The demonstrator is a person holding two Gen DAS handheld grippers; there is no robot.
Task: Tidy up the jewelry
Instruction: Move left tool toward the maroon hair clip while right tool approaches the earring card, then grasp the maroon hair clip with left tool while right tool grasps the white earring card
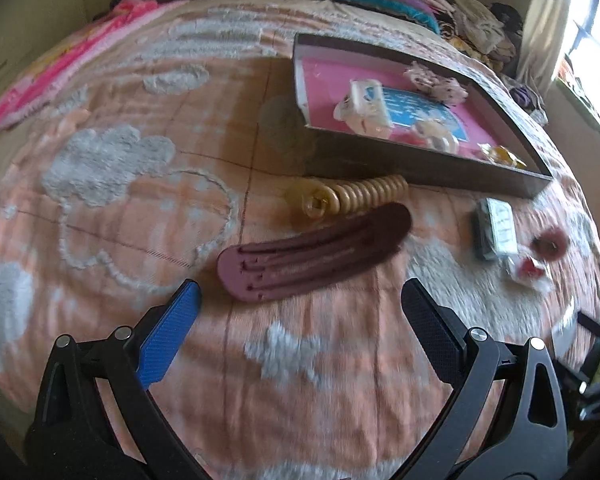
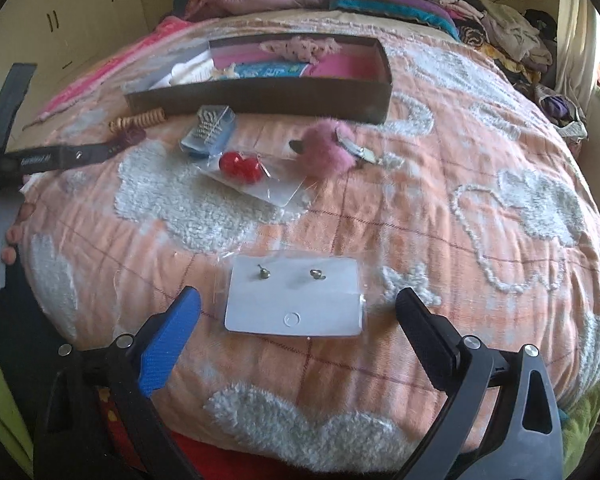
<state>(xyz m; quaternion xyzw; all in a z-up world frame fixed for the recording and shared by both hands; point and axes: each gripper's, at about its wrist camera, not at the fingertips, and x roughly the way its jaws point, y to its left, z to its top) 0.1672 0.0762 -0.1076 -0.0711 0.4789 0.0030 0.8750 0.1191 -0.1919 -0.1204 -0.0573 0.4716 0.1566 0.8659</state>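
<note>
While both tongs gape empty, dark tray [image 2: 260, 96] on bedspread [image 2: 440, 208] holds several clips and pink scrunchie [image 2: 300, 46]. Left gripper [image 1: 300, 292] by one maroon clip [image 1: 312, 252]; right gripper [image 2: 298, 300] straddles one card [image 2: 296, 300], two studs.

Jewelry and hair pieces on the bed, counted

1 dark cardboard box [image 2: 260, 98], 1 maroon hair clip [image 1: 316, 252], 1 gold spiral hair tie [image 1: 356, 196], 1 pink fluffy clip [image 2: 326, 148], 3 carded earring packs: white [image 2: 296, 300], red [image 2: 256, 180], blue [image 2: 208, 132].
</note>
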